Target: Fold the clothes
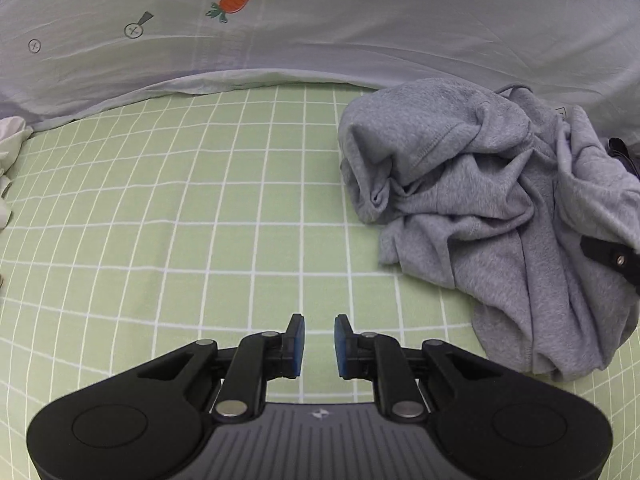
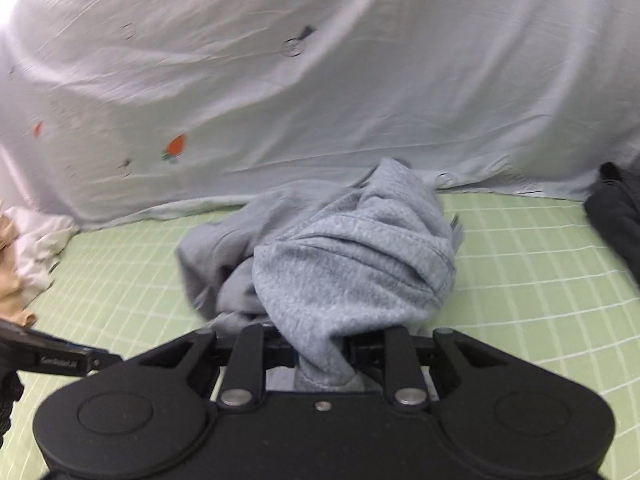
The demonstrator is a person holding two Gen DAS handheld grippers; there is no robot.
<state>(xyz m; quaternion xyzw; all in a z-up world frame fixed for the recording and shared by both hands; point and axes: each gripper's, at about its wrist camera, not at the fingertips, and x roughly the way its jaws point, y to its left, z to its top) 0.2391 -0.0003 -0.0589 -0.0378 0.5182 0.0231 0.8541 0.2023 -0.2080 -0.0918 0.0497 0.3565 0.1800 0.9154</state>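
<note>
A crumpled grey sweatshirt (image 1: pixel 492 208) lies in a heap on the green checked sheet (image 1: pixel 200 220), to the right in the left wrist view. My left gripper (image 1: pixel 319 346) hovers over bare sheet to the left of the heap, open, with nothing between its blue pads. In the right wrist view my right gripper (image 2: pixel 320 354) is shut on a bunched fold of the grey sweatshirt (image 2: pixel 344 264), which piles up over the fingers and hides their tips. Part of the right gripper (image 1: pixel 612 258) shows at the right edge of the left wrist view, against the cloth.
A pale blue sheet with a carrot print (image 1: pixel 236 2) rises behind the bed area. White and beige clothes (image 2: pixel 28 248) lie at the left. A dark garment (image 2: pixel 616 216) lies at the right. The left gripper's body (image 2: pixel 48 354) and a gloved hand show at lower left.
</note>
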